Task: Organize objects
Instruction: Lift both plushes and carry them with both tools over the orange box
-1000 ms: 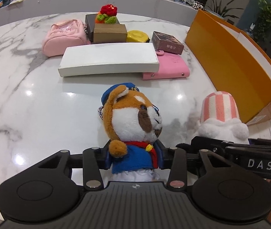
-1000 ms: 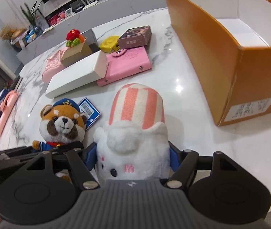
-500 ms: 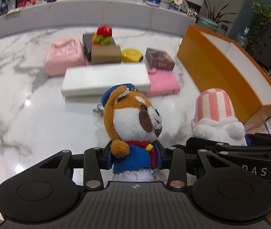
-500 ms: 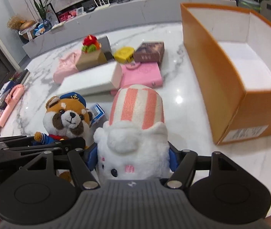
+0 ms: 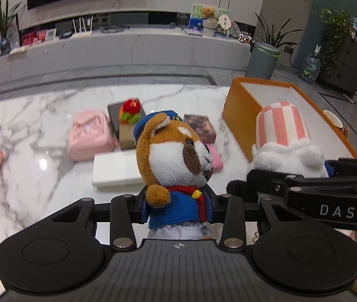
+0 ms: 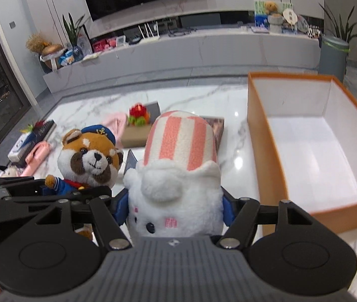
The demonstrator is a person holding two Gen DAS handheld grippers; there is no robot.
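Two plush toys hang above the marble tabletop (image 5: 40, 176): our left gripper (image 5: 177, 207) jaws clamp the sailor bear (image 5: 175, 161), our right gripper (image 6: 174, 207) jaws clamp the striped-hat plush (image 6: 178, 176), left of the orange box (image 6: 269, 151).

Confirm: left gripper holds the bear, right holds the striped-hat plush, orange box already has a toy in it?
Not quite. The orange box is empty, as the right wrist view shows. The rest stands: left gripper holds the bear, right gripper holds the striped-hat plush.
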